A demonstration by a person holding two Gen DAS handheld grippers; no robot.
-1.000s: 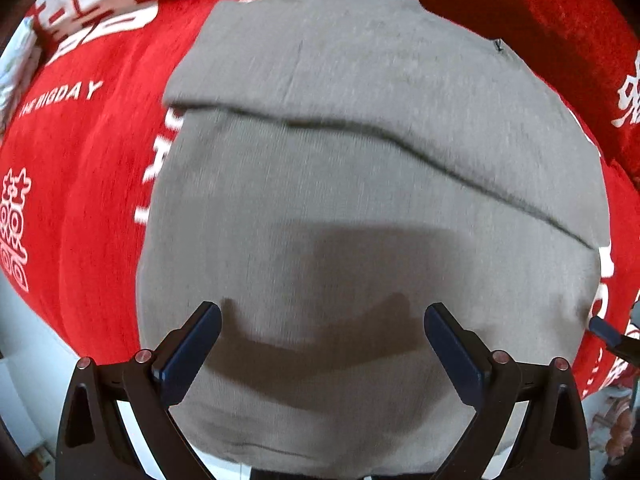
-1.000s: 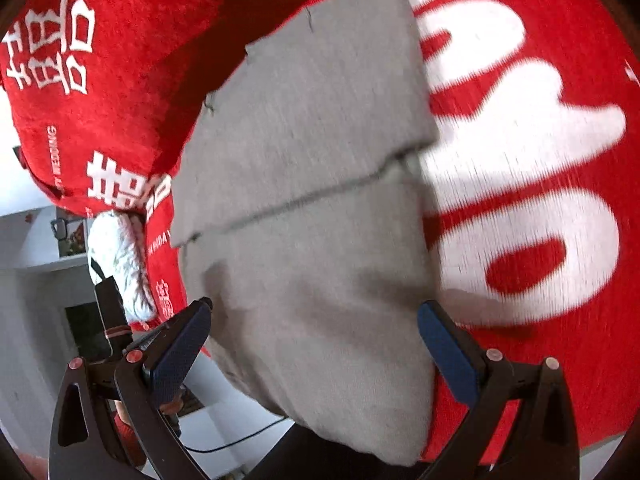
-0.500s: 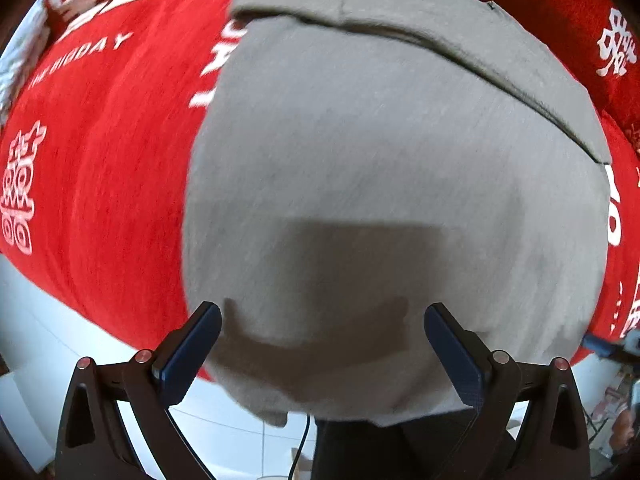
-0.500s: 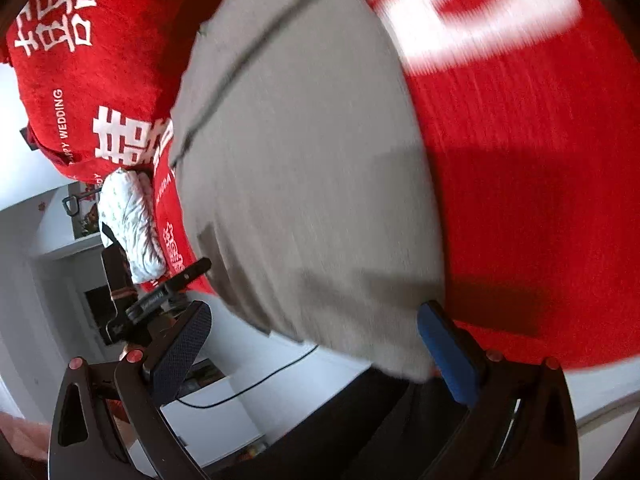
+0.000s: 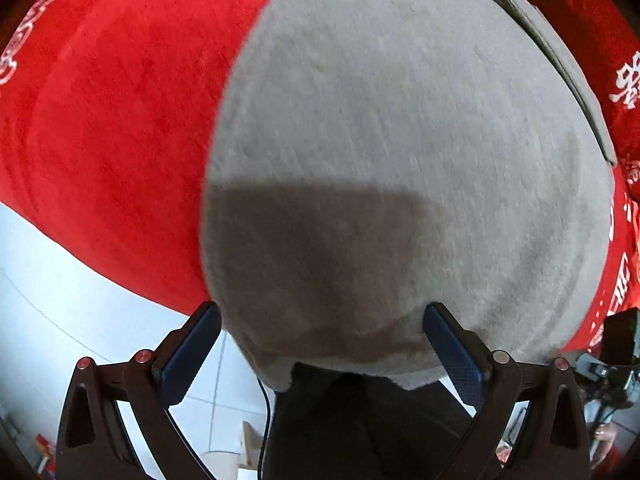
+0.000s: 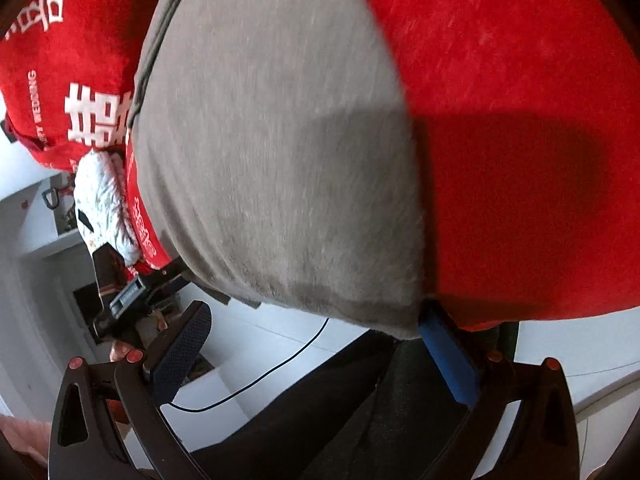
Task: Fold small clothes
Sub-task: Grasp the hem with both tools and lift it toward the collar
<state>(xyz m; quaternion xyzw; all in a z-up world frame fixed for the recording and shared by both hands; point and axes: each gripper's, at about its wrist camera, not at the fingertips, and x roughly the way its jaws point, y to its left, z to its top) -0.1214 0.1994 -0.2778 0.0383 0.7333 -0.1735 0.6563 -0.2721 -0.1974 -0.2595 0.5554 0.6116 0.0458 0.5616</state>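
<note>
With both the left gripper (image 5: 322,338) and right gripper (image 6: 316,334) spread wide, straddle the grey garment (image 5: 400,160) hem before pinching evenly

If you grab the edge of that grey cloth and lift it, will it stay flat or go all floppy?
Probably floppy: the grey cloth already lies folded over itself, with a soft layer edge showing, and its near edge droops over the red blanket. It looks thin and fuzzy, so likely light and not slippery. The left gripper and right gripper both stand open at that edge.
</note>
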